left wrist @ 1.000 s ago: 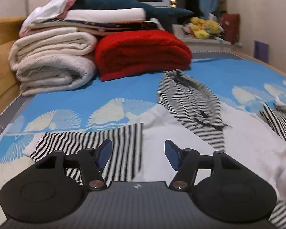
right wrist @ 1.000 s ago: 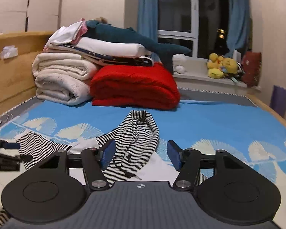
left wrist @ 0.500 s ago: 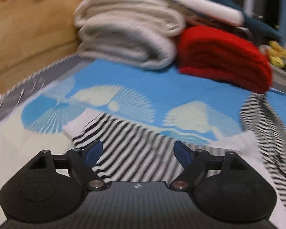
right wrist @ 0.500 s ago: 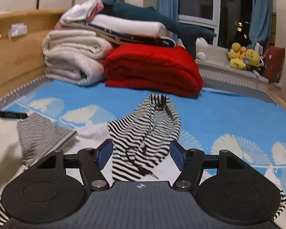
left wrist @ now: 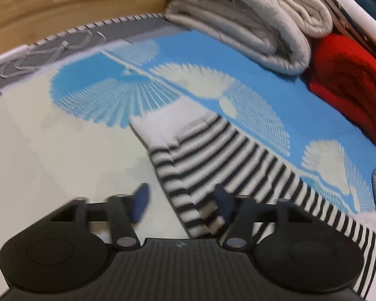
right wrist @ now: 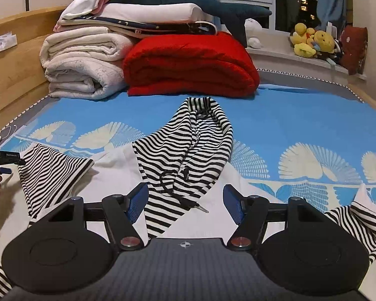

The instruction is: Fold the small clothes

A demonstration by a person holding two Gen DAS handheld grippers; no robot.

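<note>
Garment: while it lies spread on the bed [right wrist: 300,115], we see the small white hoodie [right wrist: 117,165] with its black-and-white striped hood [right wrist: 195,145] stretched toward the far end, the body near us and the drawstring lying on the hood.
Left sleeve: the striped sleeve [left wrist: 213,155] runs from the near right to its white cuff [left wrist: 158,128] farther left, flat on the pale part of the bedspread.
Left gripper: we hold the left gripper [left wrist: 180,199] low over that sleeve; its jaws have just been closing and stand apart, the sleeve's edge between them; the right blue pad looks to be at the cloth, the left one clear of it, though blur hides the contact.
Right gripper: we hold the right gripper [right wrist: 185,202] above the near end of the hood, jaws released and gripping nothing.
Right sleeve: a striped sleeve [right wrist: 356,218] lies crumpled at the near right.
Far end of the bed: a folded red blanket [right wrist: 190,65] sits just right of rolled cream blankets [right wrist: 82,67], with a plush shark [right wrist: 178,0] on the stack.
Windowsill: yellow plush toys [right wrist: 310,40] at the far right.
</note>
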